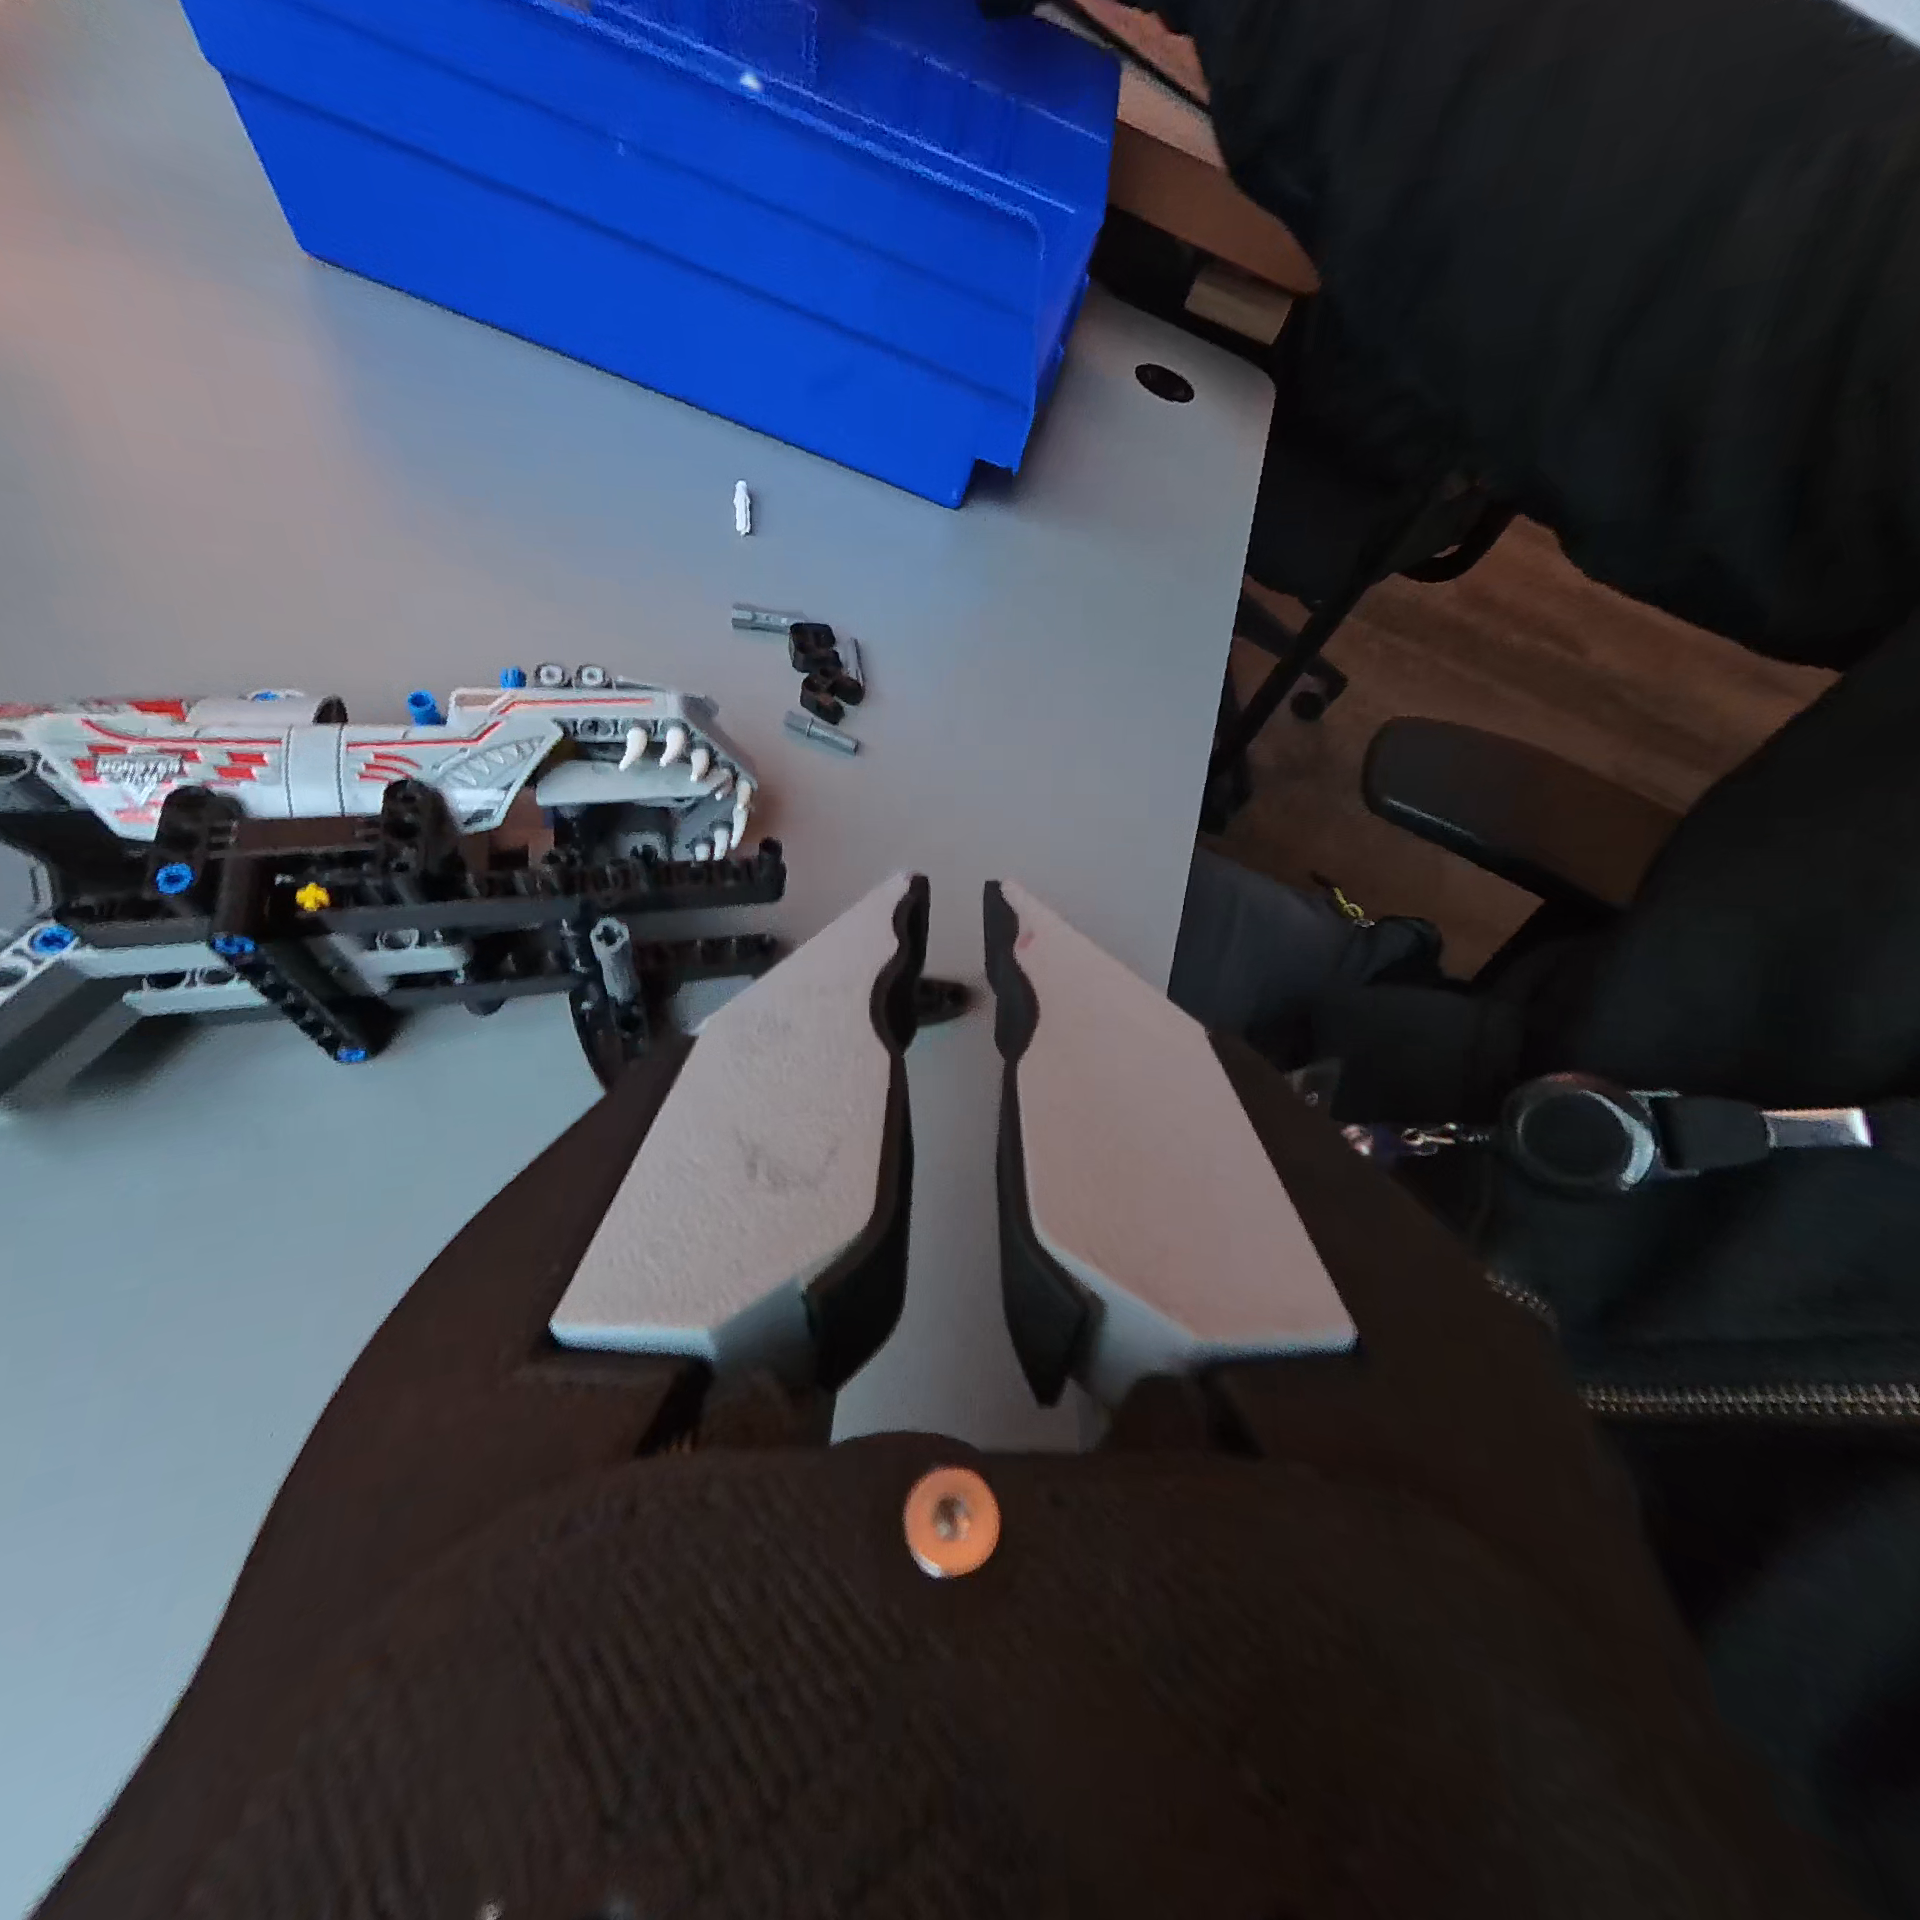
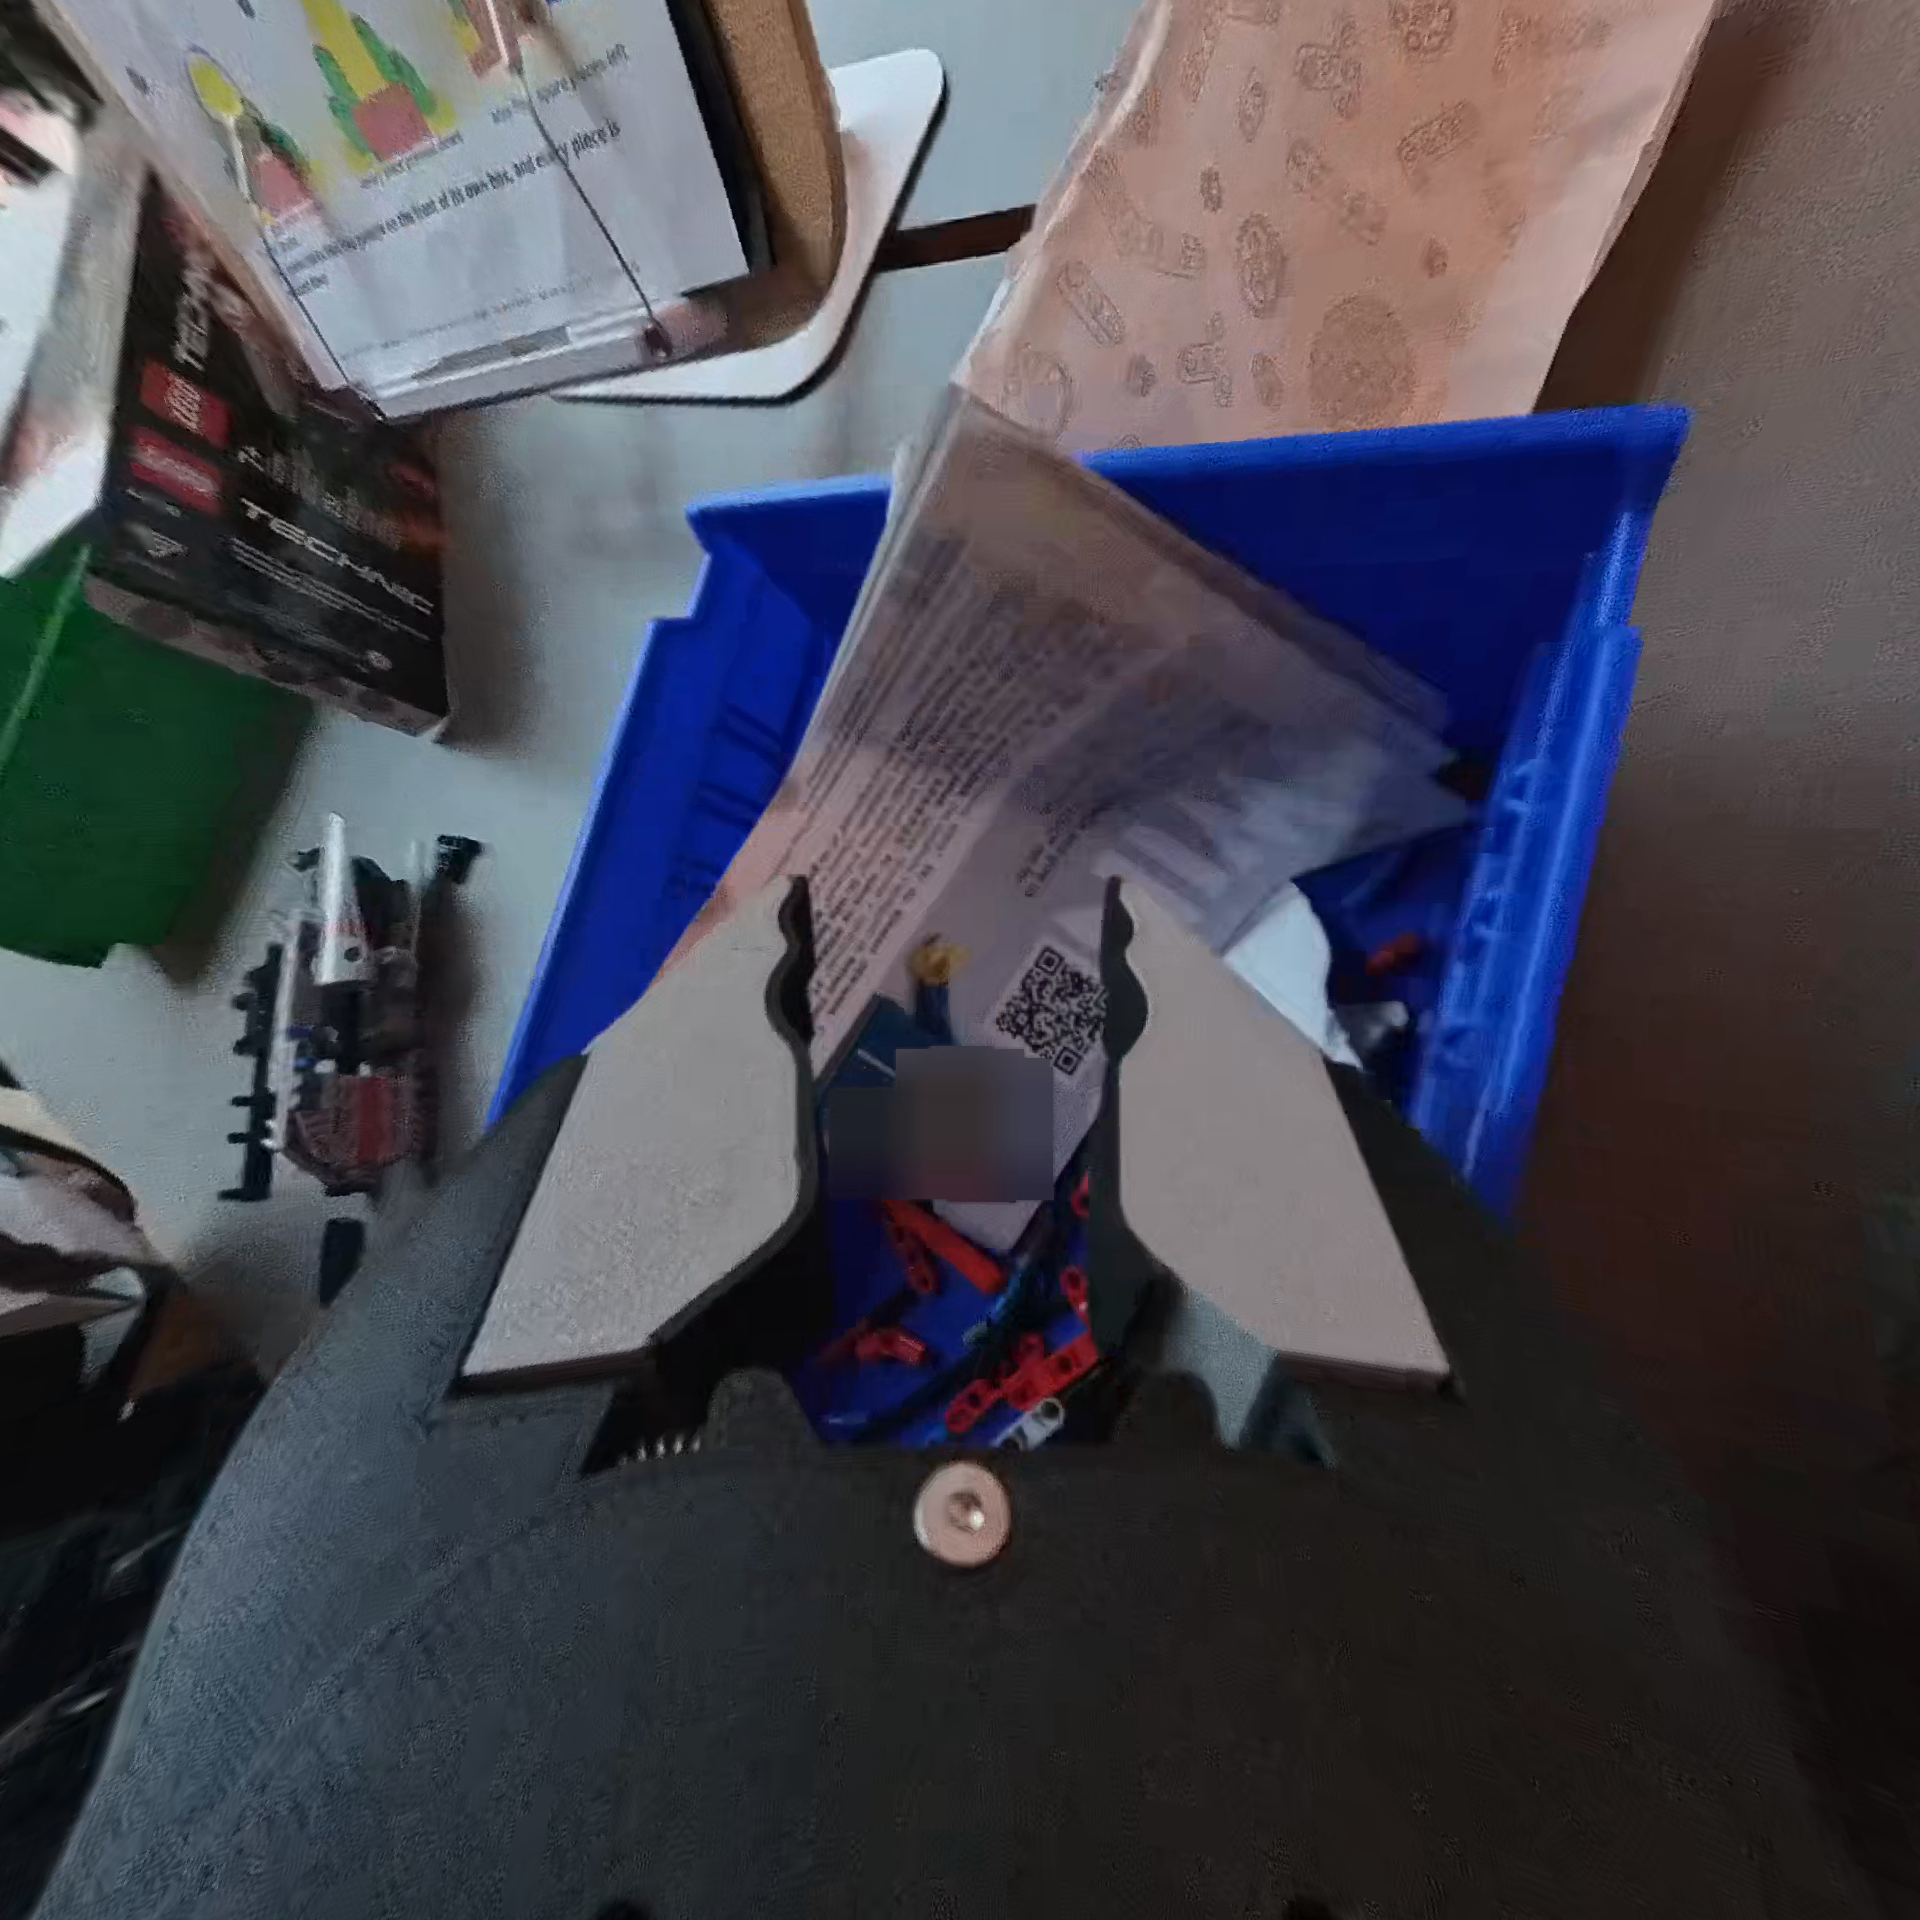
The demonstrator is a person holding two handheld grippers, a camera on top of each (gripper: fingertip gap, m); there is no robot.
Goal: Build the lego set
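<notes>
The lego model point(image 1: 343, 831), its body and toothed jaw built, lies on the surface just beside the blue bin point(image 1: 675, 208), with loose pieces point(image 1: 821, 675) between them. The left hand-held gripper point(image 1: 951, 904) hovers nearly closed and empty; the right hand-held gripper point(image 2: 951, 935) gapes wide and empty over red parts point(image 2: 997, 1351) in the bin, so building remains.

Blue bin point(image 1: 665, 208): smooth glossy plastic. Table point(image 1: 312, 499) under it: matt grey laminate. Lego model point(image 1: 343, 831) left of the bin: glossy plastic, stickered panels. Left gripper point(image 1: 954, 894): ridged matt 3D-printed plastic, metal screw. In the bin: paper sheet point(image 2: 1039, 707), patterned paper bag point(image 2: 1299, 208).
</notes>
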